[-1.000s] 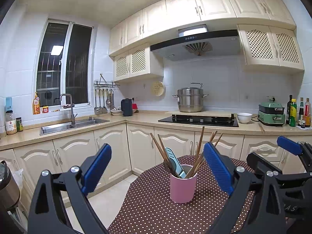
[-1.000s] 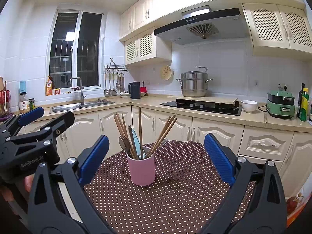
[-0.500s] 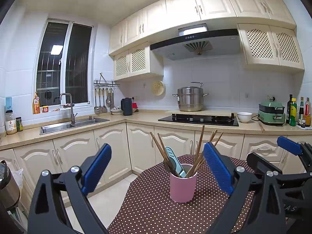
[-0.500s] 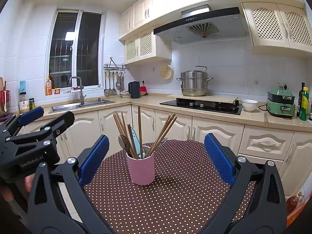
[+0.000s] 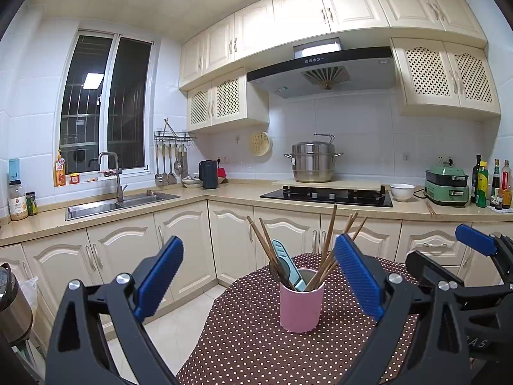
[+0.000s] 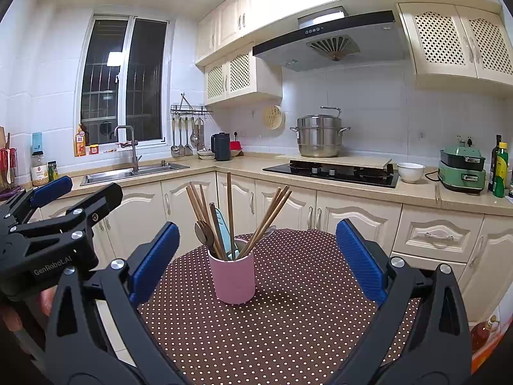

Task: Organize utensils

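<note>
We see a pink cup (image 6: 235, 277) standing in the middle of the right wrist picture, on the dotted surface (image 6: 288, 337). The chopsticks (image 6: 267, 218), a wooden spoon (image 6: 203, 232) and a light blue tool (image 6: 224, 229) all stand in the cup, leaning out in a fan. No utensil lies loose on the surface that we can see. Our left claw (image 5: 258, 284) is wide open and holds nothing, and the cup sits low between its fingers, nearer the right one. Our right claw (image 6: 256, 256) is wide open and empty too, with the cup between its fingers, a bit left of the middle. This could be the sticks all put away, or the sticks waiting to be sorted. Either way, we should move slowly near the cup, because a bump on the tall sticks could tip it.
</note>
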A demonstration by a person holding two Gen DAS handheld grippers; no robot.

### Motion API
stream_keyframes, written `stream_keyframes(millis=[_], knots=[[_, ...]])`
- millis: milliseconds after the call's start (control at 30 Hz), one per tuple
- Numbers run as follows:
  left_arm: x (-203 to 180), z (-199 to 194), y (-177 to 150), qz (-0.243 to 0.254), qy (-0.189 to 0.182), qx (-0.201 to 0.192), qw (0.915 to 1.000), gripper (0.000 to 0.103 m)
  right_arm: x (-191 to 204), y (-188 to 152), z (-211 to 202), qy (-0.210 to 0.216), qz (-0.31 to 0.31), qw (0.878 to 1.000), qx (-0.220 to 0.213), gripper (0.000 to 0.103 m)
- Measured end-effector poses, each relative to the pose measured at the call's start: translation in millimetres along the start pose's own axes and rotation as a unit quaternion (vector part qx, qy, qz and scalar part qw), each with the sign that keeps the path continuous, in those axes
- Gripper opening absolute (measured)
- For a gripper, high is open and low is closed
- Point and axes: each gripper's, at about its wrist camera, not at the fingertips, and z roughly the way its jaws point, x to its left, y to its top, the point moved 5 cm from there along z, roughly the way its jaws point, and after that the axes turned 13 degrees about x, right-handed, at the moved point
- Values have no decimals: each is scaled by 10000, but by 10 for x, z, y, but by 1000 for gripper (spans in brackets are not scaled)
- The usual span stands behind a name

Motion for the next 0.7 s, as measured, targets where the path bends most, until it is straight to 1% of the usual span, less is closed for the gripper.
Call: stream_keyframes(millis=[533, 667, 700], knots=[[12, 84, -61, 39, 3, 64, 10000, 94, -12, -21, 77, 1, 49, 10000, 80, 96], [10, 160, -90, 33, -14, 193, 9998, 94, -23, -48, 125, -3, 72, 9999, 154, 96], [4, 202, -121, 45, -8, 276, 9996, 94, -29, -64, 153, -4, 71, 9998, 197, 96]])
